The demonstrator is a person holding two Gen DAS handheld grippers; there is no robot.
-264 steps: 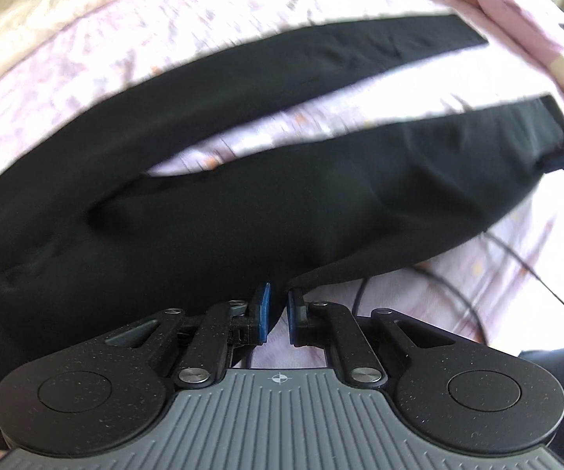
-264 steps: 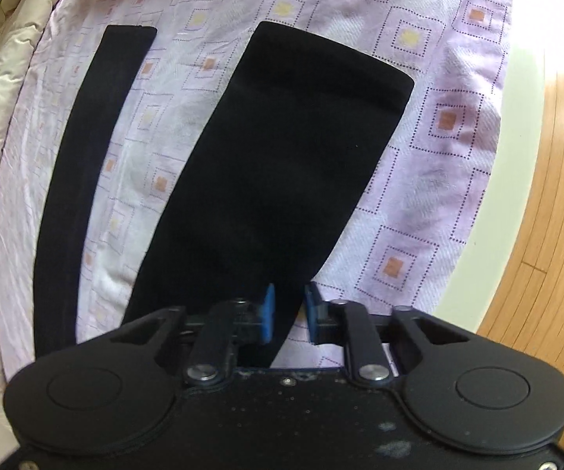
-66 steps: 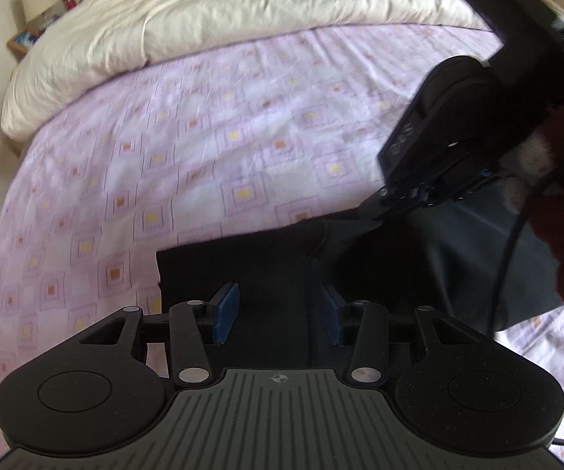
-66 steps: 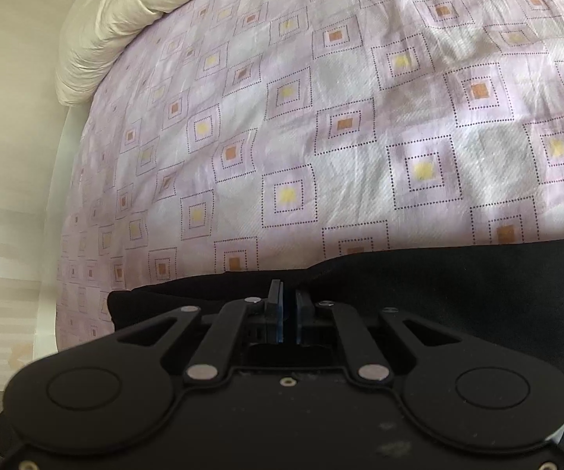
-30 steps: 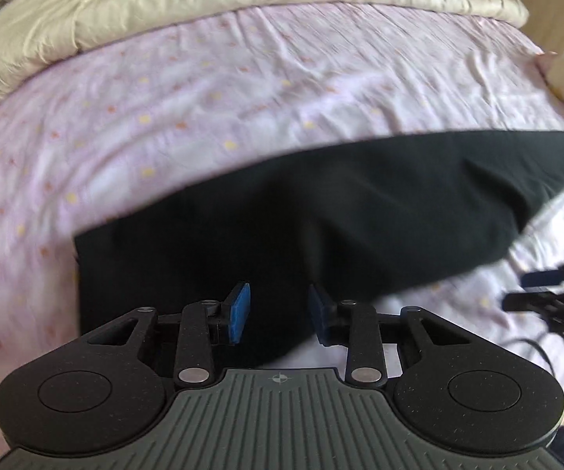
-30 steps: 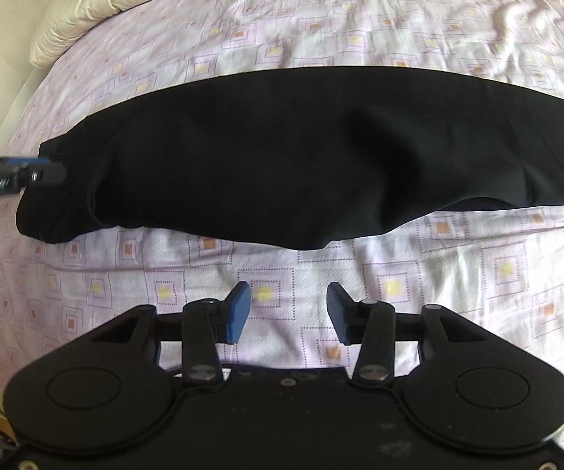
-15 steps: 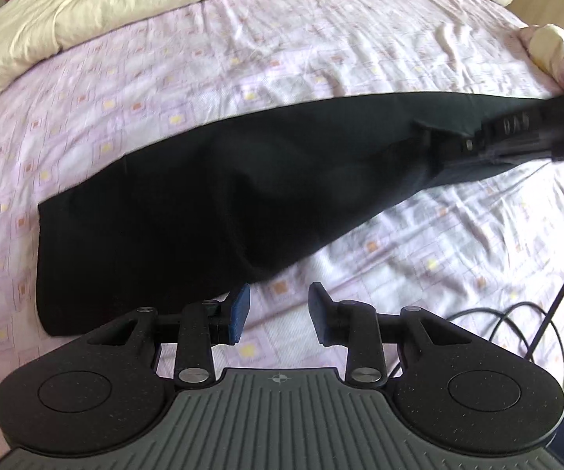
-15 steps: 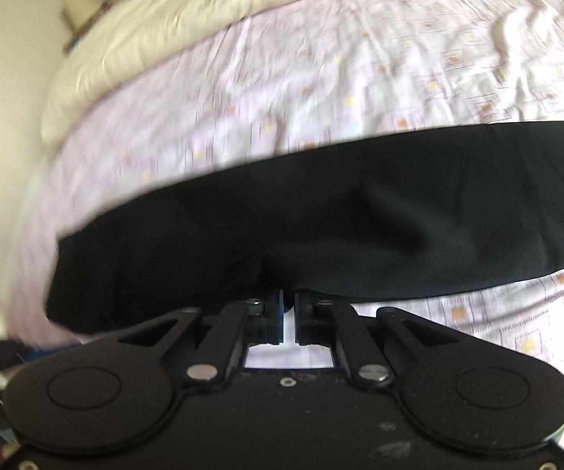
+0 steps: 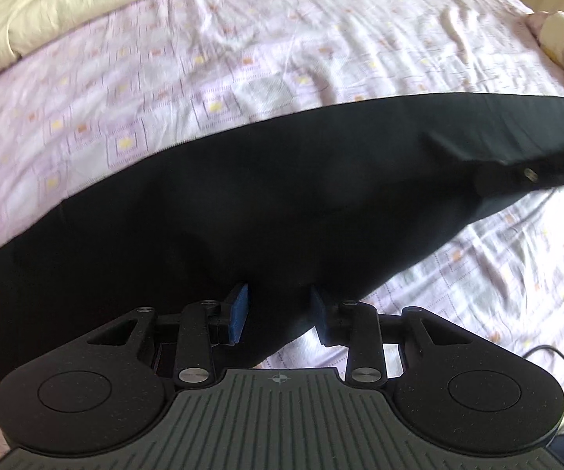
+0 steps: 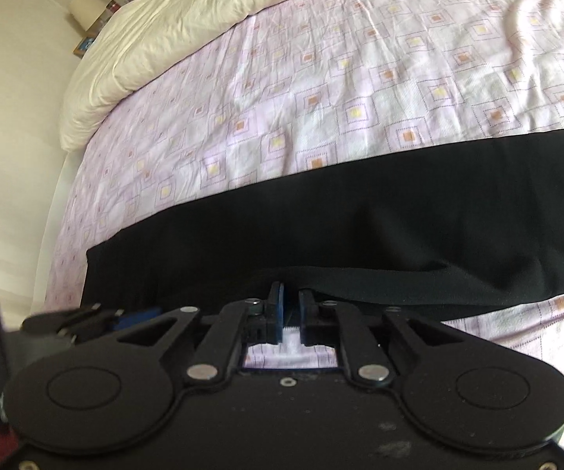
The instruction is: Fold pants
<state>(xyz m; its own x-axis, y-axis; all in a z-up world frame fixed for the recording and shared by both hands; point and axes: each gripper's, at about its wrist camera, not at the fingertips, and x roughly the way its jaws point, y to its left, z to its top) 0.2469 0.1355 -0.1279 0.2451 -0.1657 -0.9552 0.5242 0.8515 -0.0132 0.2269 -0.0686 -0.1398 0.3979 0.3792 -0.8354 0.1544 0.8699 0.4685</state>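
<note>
Black pants, folded lengthwise, lie in a long band across the lilac patterned bedsheet. My left gripper points steeply down over the near edge, close to the wide end. It is open, with cloth lying under the gap and its blue pads clear of it. My right gripper sits at the near edge of the pants further along. Its jaws are opening slightly, only a narrow gap apart, with the raised cloth edge pinched at the tips. In the left wrist view its dark body is blurred.
A cream duvet is bunched along the far side of the bed. A bedside lamp stands by the wall beyond the bed's left edge. A pillow corner lies at far right. A thin black cable trails over the sheet near me.
My left gripper has come down and forward, from over bare sheet to over the pants' near edge. The right gripper's jaws stand slightly wider, and the cloth edge at its tips has lifted.
</note>
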